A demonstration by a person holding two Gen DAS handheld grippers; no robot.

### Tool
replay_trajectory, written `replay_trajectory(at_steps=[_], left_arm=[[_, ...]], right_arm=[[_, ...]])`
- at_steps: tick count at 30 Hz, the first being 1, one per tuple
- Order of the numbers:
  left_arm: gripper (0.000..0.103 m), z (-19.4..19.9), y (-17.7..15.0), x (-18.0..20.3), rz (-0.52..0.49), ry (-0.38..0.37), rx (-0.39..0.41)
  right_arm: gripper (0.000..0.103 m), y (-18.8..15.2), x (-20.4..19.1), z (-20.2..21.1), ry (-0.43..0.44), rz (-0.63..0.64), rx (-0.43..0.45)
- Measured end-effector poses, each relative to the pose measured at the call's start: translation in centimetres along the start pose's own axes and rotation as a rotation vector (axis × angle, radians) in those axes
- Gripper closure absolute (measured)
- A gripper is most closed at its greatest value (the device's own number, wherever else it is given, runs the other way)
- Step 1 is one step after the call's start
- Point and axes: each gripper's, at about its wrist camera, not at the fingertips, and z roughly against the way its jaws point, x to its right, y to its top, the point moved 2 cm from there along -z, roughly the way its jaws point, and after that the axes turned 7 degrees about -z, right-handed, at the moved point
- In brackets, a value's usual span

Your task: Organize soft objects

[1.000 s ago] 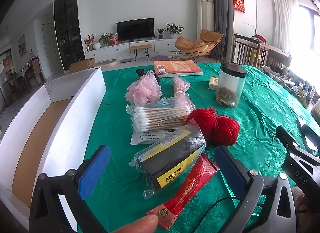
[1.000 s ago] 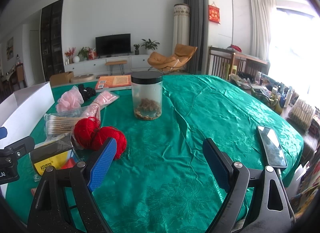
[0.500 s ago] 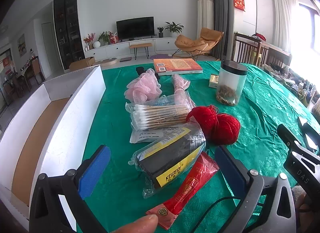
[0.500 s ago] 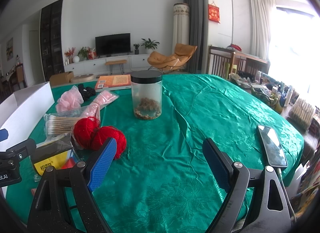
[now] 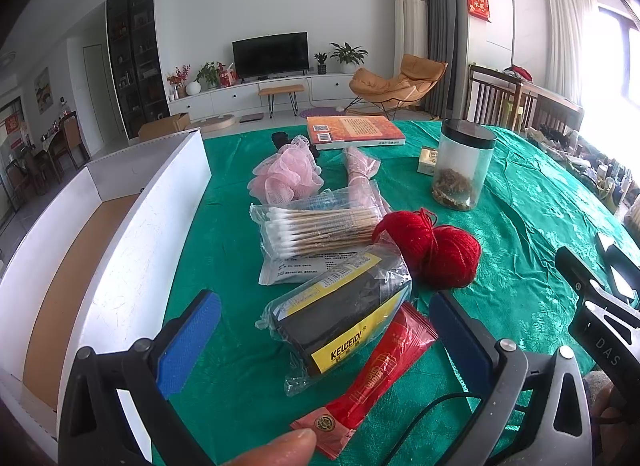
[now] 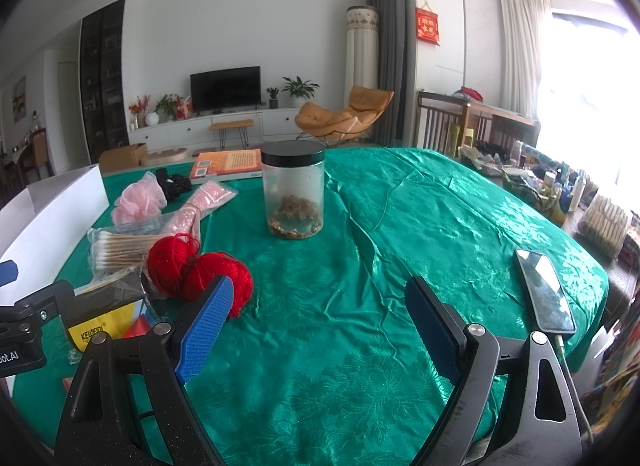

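My left gripper (image 5: 324, 318) is open, low over the green tablecloth (image 6: 400, 225). A black-and-yellow plastic packet (image 5: 340, 314) and a red sachet (image 5: 380, 378) lie between and just beyond its blue pads. Farther on are a bag of cotton swabs (image 5: 320, 229), two red yarn balls (image 5: 440, 250), a pink mesh pouf (image 5: 286, 177) and a pink wrapped bundle (image 5: 360, 173). My right gripper (image 6: 316, 298) is open over bare cloth, with the yarn balls (image 6: 200, 270) just past its left pad (image 6: 204, 326). Neither gripper touches anything.
A long white box (image 5: 120, 225) with a brown floor runs along the table's left side. A clear jar (image 6: 294, 193) with a black lid, an orange book (image 5: 352, 129) and a small carton (image 5: 426, 159) stand farther back. A phone (image 6: 544, 290) lies near the right edge. A person's fingertip (image 5: 280, 446) shows at the bottom.
The left wrist view has shifted very slightly. Nothing on the table has moved, and both grippers stay open.
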Motion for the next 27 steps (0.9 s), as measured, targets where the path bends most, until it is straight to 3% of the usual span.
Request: replay_trajectory(at_steps=[27], left_arm=[[0.000,-0.16,-0.13,0.17,-0.001,0.000,-0.005]], right_arm=[[0.013,-0.07,0.02,-0.02,0.002,-0.004,-0.002]])
